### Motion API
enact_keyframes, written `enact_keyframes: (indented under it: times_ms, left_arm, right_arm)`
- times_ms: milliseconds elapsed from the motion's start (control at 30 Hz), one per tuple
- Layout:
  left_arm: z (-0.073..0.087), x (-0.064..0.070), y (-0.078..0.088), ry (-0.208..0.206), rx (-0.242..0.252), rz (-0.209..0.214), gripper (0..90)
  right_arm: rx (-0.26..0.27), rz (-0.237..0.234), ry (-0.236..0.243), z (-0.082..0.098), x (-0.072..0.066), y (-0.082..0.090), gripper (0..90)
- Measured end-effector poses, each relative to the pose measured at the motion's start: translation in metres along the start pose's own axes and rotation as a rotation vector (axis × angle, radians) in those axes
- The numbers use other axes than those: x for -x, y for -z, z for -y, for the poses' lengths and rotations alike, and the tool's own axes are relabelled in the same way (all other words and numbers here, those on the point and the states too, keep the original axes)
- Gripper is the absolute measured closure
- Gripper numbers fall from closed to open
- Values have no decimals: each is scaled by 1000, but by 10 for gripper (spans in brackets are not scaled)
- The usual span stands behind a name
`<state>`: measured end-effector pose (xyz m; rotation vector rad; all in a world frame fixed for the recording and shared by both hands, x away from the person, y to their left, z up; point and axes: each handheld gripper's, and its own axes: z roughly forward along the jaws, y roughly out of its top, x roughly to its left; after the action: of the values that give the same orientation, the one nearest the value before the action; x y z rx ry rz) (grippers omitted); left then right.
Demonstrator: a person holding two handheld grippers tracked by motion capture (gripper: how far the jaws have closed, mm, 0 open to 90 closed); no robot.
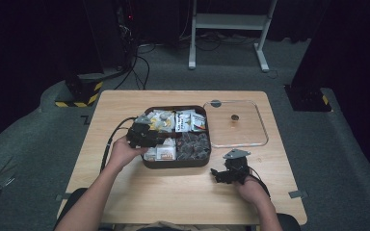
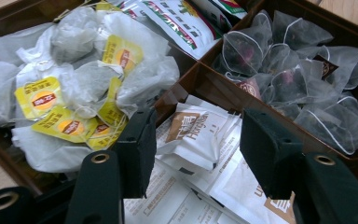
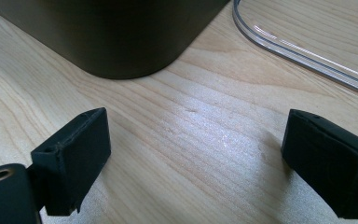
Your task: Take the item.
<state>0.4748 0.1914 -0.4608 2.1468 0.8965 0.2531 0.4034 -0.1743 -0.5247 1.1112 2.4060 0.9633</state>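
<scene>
Yellow-tagged tea bags (image 2: pixel 74 88), sachet (image 2: pixel 191 135) perhaps "Honey"

A light wooden desk (image 1: pixel 173 192) carries a dark brown compartment box (image 1: pixel 176 163) of tea bags; just beside it lies a clear lid (image 1: pixel 262 127).

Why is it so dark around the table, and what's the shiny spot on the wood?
High view: light falls on the table; the floor and room behind stay dark. Right gripper view: a pale glare patch on the wood, the jaws near the camera soft. Left gripper view: sharp tea bags.
</scene>
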Motion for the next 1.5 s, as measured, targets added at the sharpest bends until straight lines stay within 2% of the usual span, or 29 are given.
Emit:
enact_keyframes:
  times_ms: [200, 300, 433, 600, 767, 867, 1033, 1100, 1167, 1233, 1300, 1333, 1500]
  left_arm:
    - [2, 3, -7, -21, -29, 18, 463]
    - [3, 2, -10, -38, -49, 8, 464]
    - [5, -1, -14, -34, -62, 4, 484]
    - [5, -2, -14, -51, -58, -3, 513]
    - [6, -1, -17, -62, -78, 13, 465]
    - [5, -1, -19, -79, -75, -1, 489]
    - [4, -5, -23, -79, -65, -4, 567]
    - [3, -6, -23, -77, -72, -4, 616]
    - [1, -7, -24, -92, -100, -4, 640]
    - [1, -6, -25, -84, -100, -6, 645]
    - [-1, -6, -26, -89, -119, -6, 662]
    - [-1, -6, -27, -82, -117, -6, 695]
    - [-4, -6, -29, -64, -136, 0, 752]
  right_arm:
    - [0, -1, 0, 0, 0, 0, 79]
    - [-1, -1, -1, 0, 0, 0, 79]
    - [-1, 0, -2, 0, 0, 0, 79]
    - [-1, 0, -2, 0, 0, 0, 79]
    - [-1, 0, -2, 0, 0, 0, 79]
    - [-1, 0, -2, 0, 0, 0, 79]
    - [-1, 0, -2, 0, 0, 0, 79]
    - [-1, 0, -2, 0, 0, 0, 79]
    - [-1, 0, -2, 0, 0, 0, 79]
    - [-1, 0, -2, 0, 0, 0, 79]
    - [-1, 0, -1, 0, 0, 0, 79]
    - [-1, 0, -2, 0, 0, 0, 79]
    - [-1, 0, -2, 0, 0, 0, 79]
